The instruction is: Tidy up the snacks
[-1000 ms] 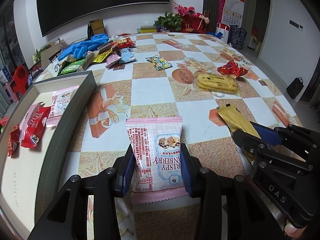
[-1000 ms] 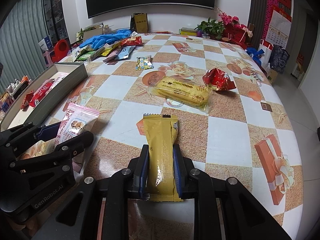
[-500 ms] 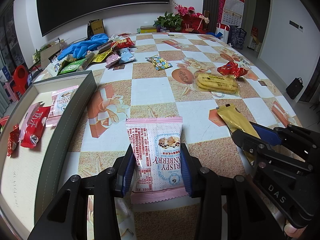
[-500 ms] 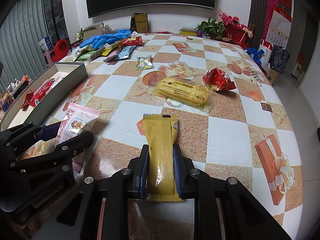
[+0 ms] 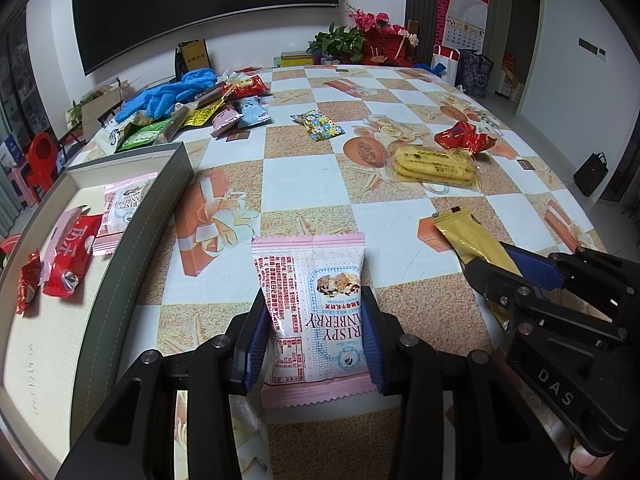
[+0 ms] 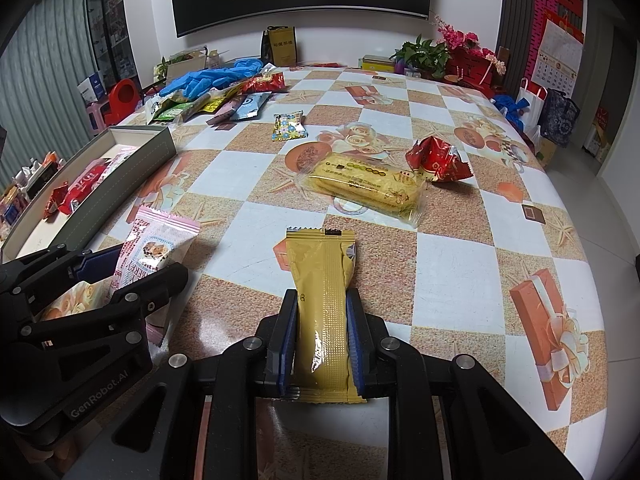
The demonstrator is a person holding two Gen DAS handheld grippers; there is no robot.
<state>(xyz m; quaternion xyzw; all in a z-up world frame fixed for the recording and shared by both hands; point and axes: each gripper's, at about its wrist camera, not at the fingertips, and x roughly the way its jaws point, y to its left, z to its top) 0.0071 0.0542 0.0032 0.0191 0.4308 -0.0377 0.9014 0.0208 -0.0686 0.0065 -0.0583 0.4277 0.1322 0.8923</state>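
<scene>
Both grippers had a snack pinched at this point. The left gripper (image 5: pixel 314 320) was clamped on a pink cranberry crisp packet (image 5: pixel 310 304), its blue pads (image 5: pixel 256 336) pressed against the two long edges, so the jaws sat fairly wide, about as wide as the packet. The packet stuck out forward over the checkered tablecloth (image 5: pixel 304 176) with its zigzag top edge pointing away from the camera; whether it was resting on the cloth or lifted a bit was hard to tell. The right gripper (image 6: pixel 322 320) was squeezed much narrower on a slim gold snack bar (image 6: pixel 322 296), with pads touching both sides of the lower half and the upper half poking out ahead. In the right wrist view the left gripper showed up just beside it at lower left. Off to the left sat the grey tray (image 5: pixel 160 216), which already held another pink packet (image 5: pixel 122 204) and a couple of red wrappers (image 5: pixel 72 256). Farther out on the table lay a yellow biscuit pack (image 6: pixel 364 184) with a crumpled red wrapper (image 6: pixel 438 160) near it, a small floral candy packet (image 6: pixel 289 126), and a pile of mixed snacks (image 5: pixel 192 116) next to some blue gloves (image 5: pixel 168 92) at the far left edge.
</scene>
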